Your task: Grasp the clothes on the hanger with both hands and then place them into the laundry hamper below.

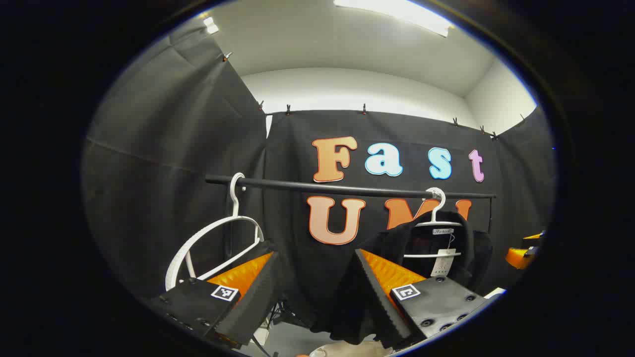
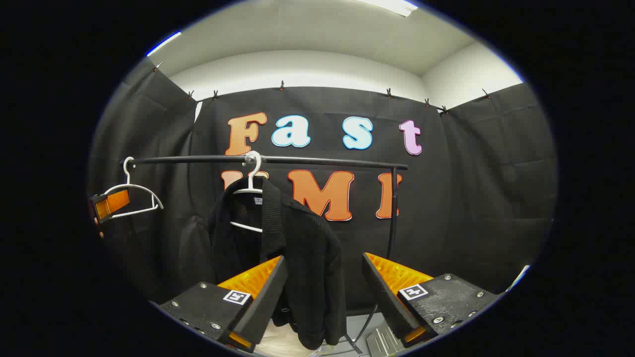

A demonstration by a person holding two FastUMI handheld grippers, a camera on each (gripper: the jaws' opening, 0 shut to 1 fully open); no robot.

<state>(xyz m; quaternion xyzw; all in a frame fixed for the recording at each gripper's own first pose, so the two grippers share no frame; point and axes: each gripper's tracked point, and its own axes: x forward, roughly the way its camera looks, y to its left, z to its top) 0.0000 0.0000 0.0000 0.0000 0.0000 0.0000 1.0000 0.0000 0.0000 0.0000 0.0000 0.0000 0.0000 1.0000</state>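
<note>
Garment: a black knitted jacket [image 2: 292, 248] with a collar, draped over a white plastic hanger [image 2: 250, 191]; dark ribbed fabric, one sleeve hanging at its left side; a pale tag [image 1: 441, 263] dangles inside the neck in the left gripper view.
Place: centre-left of the right gripper view; lower right of the left gripper view [image 1: 436, 248].
Axis: long axis vertical, collar up, hem down toward the lower edge of the frame.
Rail: thin black horizontal bar [image 2: 317, 160] carrying both hangers.
Empty hanger: white, bare, at the bar's left end [image 1: 218, 238].
Left gripper [image 1: 315, 292]: fingers spread apart, nothing between them.
Right gripper [image 2: 325, 297]: fingers spread apart, the jacket's lower part seen in the gap behind them, contact not discernible.
</note>
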